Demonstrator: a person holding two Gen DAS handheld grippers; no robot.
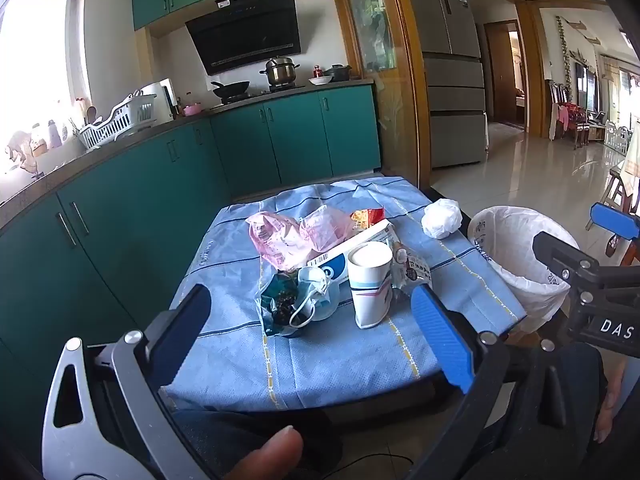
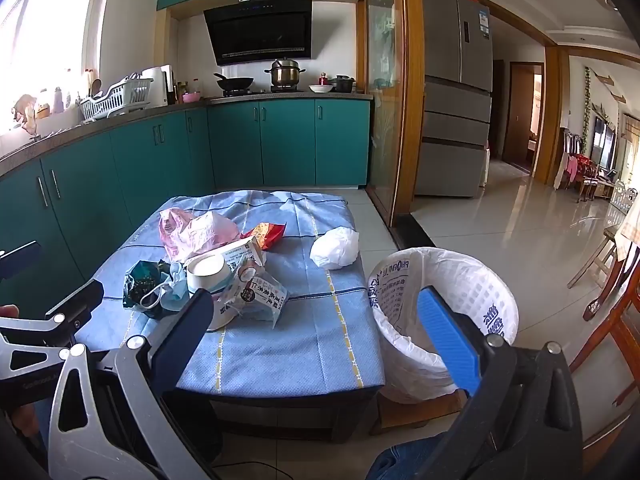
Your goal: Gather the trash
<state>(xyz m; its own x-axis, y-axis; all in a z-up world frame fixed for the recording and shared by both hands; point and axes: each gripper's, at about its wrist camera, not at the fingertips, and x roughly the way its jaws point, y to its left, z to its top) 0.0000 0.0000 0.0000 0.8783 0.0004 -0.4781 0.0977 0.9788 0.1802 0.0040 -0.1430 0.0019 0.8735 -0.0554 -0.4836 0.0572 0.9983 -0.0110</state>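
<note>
Both claws stand spread wide with nothing between their pads, held off the near edge of the tabletop [image 1: 248, 364] and tilted down toward it. The left claw [image 1: 312, 332] frames the middle of the blue cloth; the right claw [image 2: 320, 328] frames the tabletop's near right corner and the bin [image 2: 492, 304] beside it. A thumb [image 1: 276, 450] shows at the bottom of the left wrist view.

The trash lies in a loose heap near the middle of the tabletop, none of it touched by either claw. A paper cup [image 1: 370, 282] stands upright at the front of the heap. Just left of it lies a crumpled face mask [image 1: 316, 292], touching a dark green wrapper [image 1: 280, 304] on its left. Behind the cup a flat carton [image 1: 352, 250] lies on its side, and a clear printed wrapper [image 1: 412, 266] lies against the cup's right side. Farther back, toward the far edge, sits a pink plastic bag [image 1: 296, 232], with a red and yellow snack packet [image 1: 366, 216] just to its right. A white paper ball [image 1: 442, 218] rests apart from the heap, at the tabletop's right edge toward the far corner.

The bin, a white basket lined with a printed white bag, stands on the floor just beside the right edge of the tabletop.
</note>
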